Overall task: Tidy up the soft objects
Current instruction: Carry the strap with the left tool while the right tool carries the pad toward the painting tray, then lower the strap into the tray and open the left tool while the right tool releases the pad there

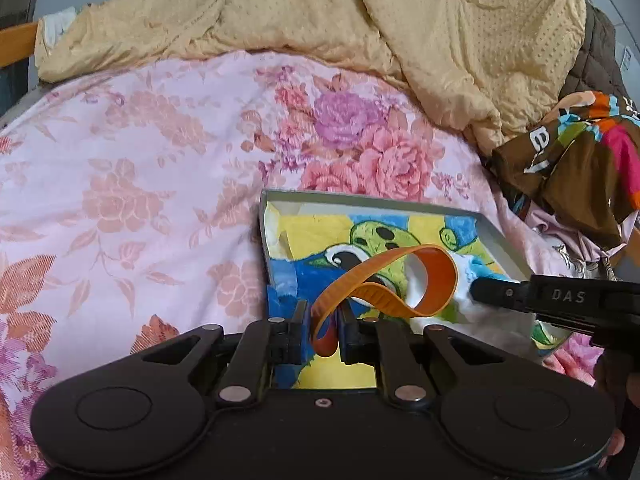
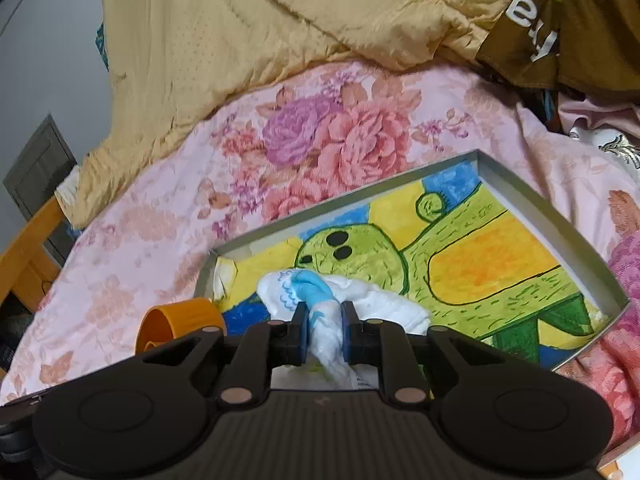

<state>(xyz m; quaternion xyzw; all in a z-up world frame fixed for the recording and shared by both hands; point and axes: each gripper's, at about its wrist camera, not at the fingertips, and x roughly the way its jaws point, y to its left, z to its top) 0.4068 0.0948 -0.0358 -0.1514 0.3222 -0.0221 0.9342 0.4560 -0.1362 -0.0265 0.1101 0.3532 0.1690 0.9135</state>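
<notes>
A shallow grey tray (image 1: 360,197) lined with a bright cartoon-print cloth lies on the floral bedsheet. My left gripper (image 1: 323,330) is shut on an orange ribbed strap (image 1: 384,300), whose loop curls over the tray. In the right wrist view my right gripper (image 2: 323,330) is shut on a white cloth with a blue patch (image 2: 352,300), bunched above the tray (image 2: 560,216). The orange strap (image 2: 180,316) coils at the lower left there. The right gripper's black body (image 1: 560,304) reaches in from the right in the left wrist view.
A rumpled yellow quilt (image 1: 320,4) covers the far side of the bed. A brown, multicoloured fabric bundle (image 1: 576,152) sits at the right. A wooden bed frame (image 2: 28,256) shows at the left edge. The pink floral sheet (image 1: 120,160) spreads left of the tray.
</notes>
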